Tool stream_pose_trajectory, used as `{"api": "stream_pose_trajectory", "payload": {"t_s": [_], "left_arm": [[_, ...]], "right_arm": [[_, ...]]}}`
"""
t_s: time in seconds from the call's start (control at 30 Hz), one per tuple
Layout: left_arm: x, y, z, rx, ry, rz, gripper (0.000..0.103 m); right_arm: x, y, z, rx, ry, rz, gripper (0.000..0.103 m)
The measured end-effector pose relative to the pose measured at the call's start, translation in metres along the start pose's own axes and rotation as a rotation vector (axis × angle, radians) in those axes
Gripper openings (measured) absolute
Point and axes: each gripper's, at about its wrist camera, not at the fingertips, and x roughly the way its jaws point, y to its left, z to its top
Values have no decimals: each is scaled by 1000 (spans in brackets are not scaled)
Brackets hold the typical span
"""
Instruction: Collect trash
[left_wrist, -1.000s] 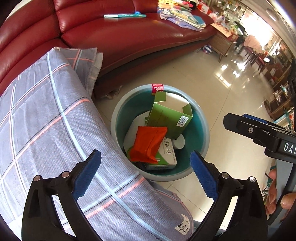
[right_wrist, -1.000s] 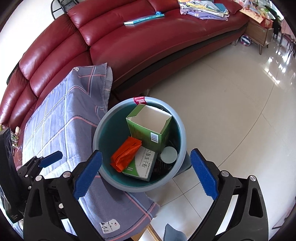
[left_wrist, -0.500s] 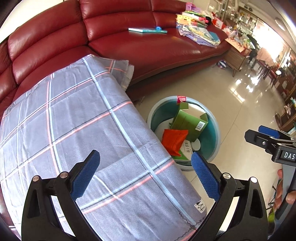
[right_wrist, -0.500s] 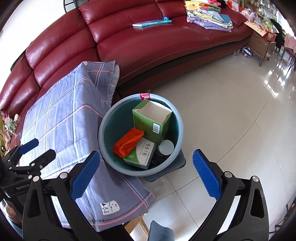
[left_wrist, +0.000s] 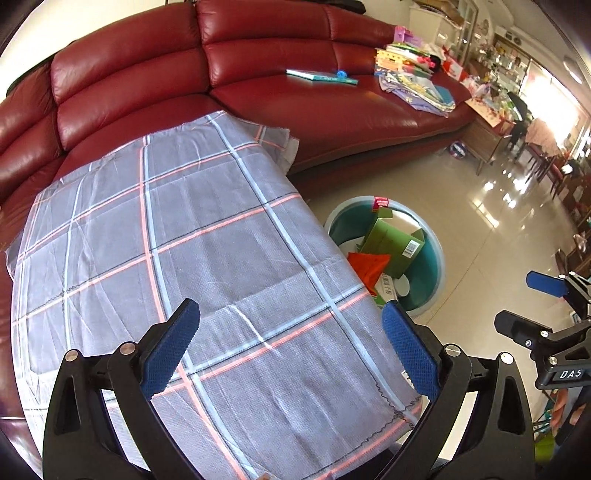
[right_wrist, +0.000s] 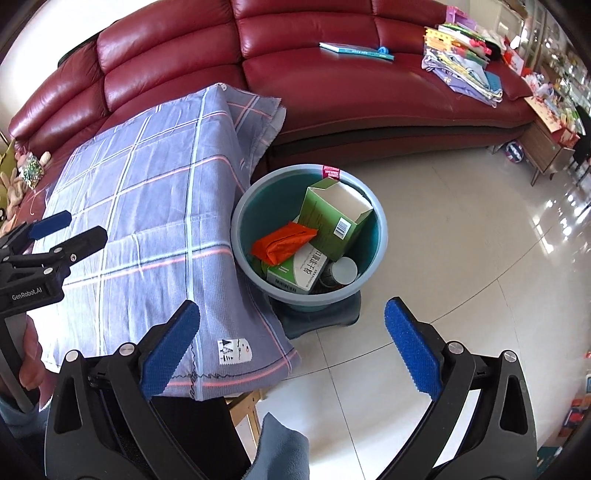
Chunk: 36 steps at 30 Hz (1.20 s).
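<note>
Overall, faced a long curved sofa (right_wrist: 332, 92) of glossy dark-red leather along the back of both views. Nearer, saw a table draped in a grey-blue plaid cloth (left_wrist: 207, 258), woven, creased, with pink and pale-blue lines and a stitched hem. On the shiny tiled floor (right_wrist: 461, 258), just beside the cloth's hanging edge, noted a round blue-grey plastic basin (right_wrist: 380, 236) with a teal inside, resting on a dark low stand.

Inside the basin: an open green carton (right_wrist: 332, 221), tilted, barcode on its side; a white-and-green flat box (right_wrist: 299, 271) printed with characters; a crumpled orange packet (right_wrist: 282, 242) lying across that box and against the carton; a small round white lid (right_wrist: 343, 269) near the front wall.

Left gripper (left_wrist: 291, 350) hovered over the cloth, basin ahead and to its right, well apart. Jaws spread wide, nothing between the blue textured pads. Right gripper (right_wrist: 291, 350) hung above the floor and the cloth's corner, basin directly ahead between the fingers' lines of sight, not touching. Jaws likewise wide apart and empty. Black plastic finger frames, bolted at the joints.
</note>
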Motion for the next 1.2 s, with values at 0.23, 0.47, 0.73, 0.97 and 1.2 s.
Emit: {"api": "stream_pose_trajectory", "payload": {"t_s": [0.23,0.47,0.73,0.97,1.2], "left_arm": [[-18,-13,-11,62,-29,122,99],[-15,-13,-20,31,5,20,99],[-15,-20,-26,20,16,10,99],[-16,-20,-26,15,11,12,99],[-16,-19,-25,12,12,12,99]], "right_arm": [[-1,5,-16,-27,33,-26,96],[-6,4,-30,-47,41,-47,96],[-5,-4,-39,-30,57,-51,96],[0,-6,-40,-18,66,-48,96],[6,-6,-37,-20,77,-47,96]]}}
